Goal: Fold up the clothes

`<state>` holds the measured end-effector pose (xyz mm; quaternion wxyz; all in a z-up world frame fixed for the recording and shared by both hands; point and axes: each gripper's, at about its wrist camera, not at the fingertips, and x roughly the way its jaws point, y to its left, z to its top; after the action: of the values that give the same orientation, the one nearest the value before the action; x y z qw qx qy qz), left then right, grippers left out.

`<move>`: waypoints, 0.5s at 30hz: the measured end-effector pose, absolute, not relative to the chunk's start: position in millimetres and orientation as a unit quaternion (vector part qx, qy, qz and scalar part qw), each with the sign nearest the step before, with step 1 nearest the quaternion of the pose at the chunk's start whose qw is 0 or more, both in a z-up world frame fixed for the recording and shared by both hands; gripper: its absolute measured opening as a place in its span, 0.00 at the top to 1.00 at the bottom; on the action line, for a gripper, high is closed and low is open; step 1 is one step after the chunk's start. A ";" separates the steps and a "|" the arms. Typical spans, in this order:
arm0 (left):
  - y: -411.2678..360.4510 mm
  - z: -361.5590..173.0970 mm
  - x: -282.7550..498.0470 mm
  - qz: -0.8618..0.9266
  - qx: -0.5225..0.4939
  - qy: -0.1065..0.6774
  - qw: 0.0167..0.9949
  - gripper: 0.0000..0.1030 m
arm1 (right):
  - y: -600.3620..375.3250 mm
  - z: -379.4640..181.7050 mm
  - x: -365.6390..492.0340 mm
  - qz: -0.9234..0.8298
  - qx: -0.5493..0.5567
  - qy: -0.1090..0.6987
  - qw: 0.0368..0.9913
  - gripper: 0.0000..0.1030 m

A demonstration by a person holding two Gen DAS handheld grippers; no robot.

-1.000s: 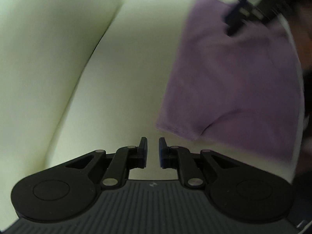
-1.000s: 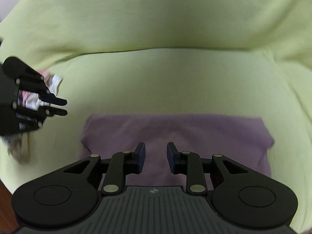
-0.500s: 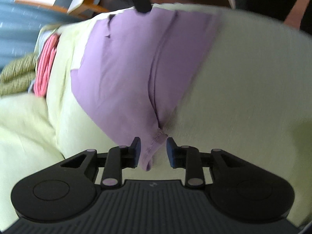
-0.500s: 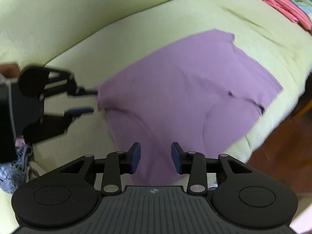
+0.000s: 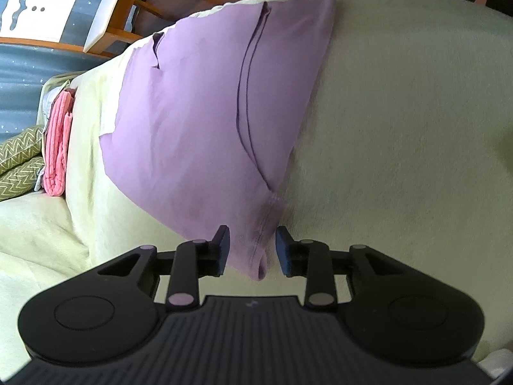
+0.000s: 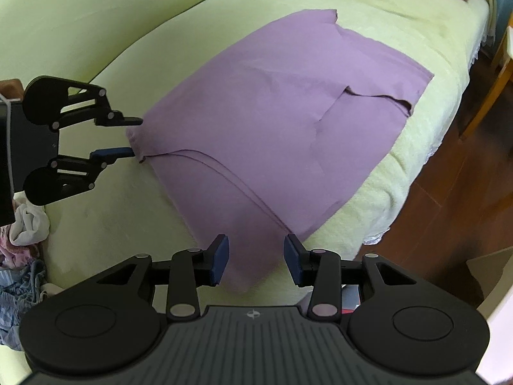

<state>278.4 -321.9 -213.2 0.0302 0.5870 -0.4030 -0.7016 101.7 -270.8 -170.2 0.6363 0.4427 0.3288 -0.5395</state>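
1. We see no box, basket or bin in either view; the nearest thing to a holder is the sofa (image 6: pixel 105 199) under its pale green cover, and everything lies on it.
2. On the seat: the purple garment (image 6: pixel 282 122), spread flat, taking up most of the cushion and reaching the front edge.
3. At the far end of the seat, well apart from the purple garment: a folded pink cloth (image 5: pixel 57 147) next to a green zigzag-pattern cushion (image 5: pixel 19 163).
4. At the other end, behind the left gripper (image 6: pixel 136 136) in the right wrist view: a loose pile of clothes (image 6: pixel 22 250), white, pink and blue-striped bits mixed.
5. Garment's long axis runs along the seat, end to end. The near short edge sits btwn our two grippers; the far short edge points twd the pink cloth.
6. A fold line/seam runs from the left-gripper corner diagonally twd the right gripper (image 6: pixel 256 260). A small flap is turned over near the far front corner.
7. Left gripper: jaws apart, a hemmed corner of the garment btwn them, pads not pressing on it.
8. Right gripper: jaws apart w/ the other near corner btwn the fingers, gaps visible both sides.
9. Beyond the sofa front: wood floor (image 6: pixel 449 192) and a wooden chair (image 5: pixel 128 3).
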 end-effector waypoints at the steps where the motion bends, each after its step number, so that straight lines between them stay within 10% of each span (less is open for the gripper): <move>1: -323.0 -212.5 278.2 -0.704 0.585 -0.401 0.029 0.76 | -271.7 -170.8 104.0 -0.539 0.444 0.327 0.637 0.60; 5: -327.9 -203.3 278.5 -0.725 0.576 -0.376 0.029 0.97 | -275.5 -172.7 112.1 -0.534 0.444 0.326 0.641 0.60; 15: -342.4 -202.4 279.7 -0.750 0.548 -0.363 0.071 0.97 | -322.2 -173.1 140.6 -0.489 0.362 0.279 0.743 0.60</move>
<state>279.7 -342.3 -202.4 0.0709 0.5480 -0.3635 -0.7500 140.6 -322.2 -173.1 0.7431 0.3622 0.2790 -0.4887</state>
